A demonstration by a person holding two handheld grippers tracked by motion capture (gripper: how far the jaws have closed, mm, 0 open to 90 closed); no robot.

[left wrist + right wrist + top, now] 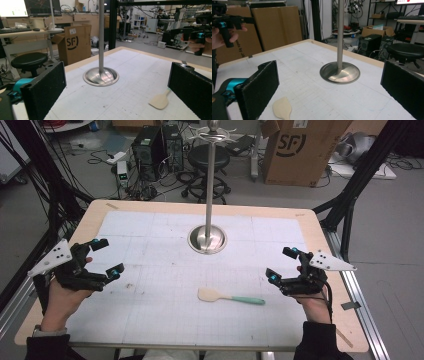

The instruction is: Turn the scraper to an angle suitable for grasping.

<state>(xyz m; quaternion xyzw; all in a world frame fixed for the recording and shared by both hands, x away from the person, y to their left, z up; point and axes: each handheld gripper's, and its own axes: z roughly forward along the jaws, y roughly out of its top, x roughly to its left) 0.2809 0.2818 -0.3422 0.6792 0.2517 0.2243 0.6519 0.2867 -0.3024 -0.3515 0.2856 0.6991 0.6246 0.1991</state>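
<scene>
Two grippers: we hold both above the table (320, 227), one at each side, nothing between their jaws.
Left gripper (107, 257): jaws spread wide.
Right gripper (281, 264): jaws spread wide too.
Spatula (230, 296): we see it lying flat on the white mat, cream blade, teal handle, nearer the right gripper.
Steel stand (208, 239): upright, round base on the mat, beyond the spatula.

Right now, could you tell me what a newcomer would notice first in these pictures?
A tall metal stand rises from a round base at the far middle of the table. A spatula with a green handle lies flat nearer the person, closer to the right gripper. The left gripper and the right one hover open.
</scene>
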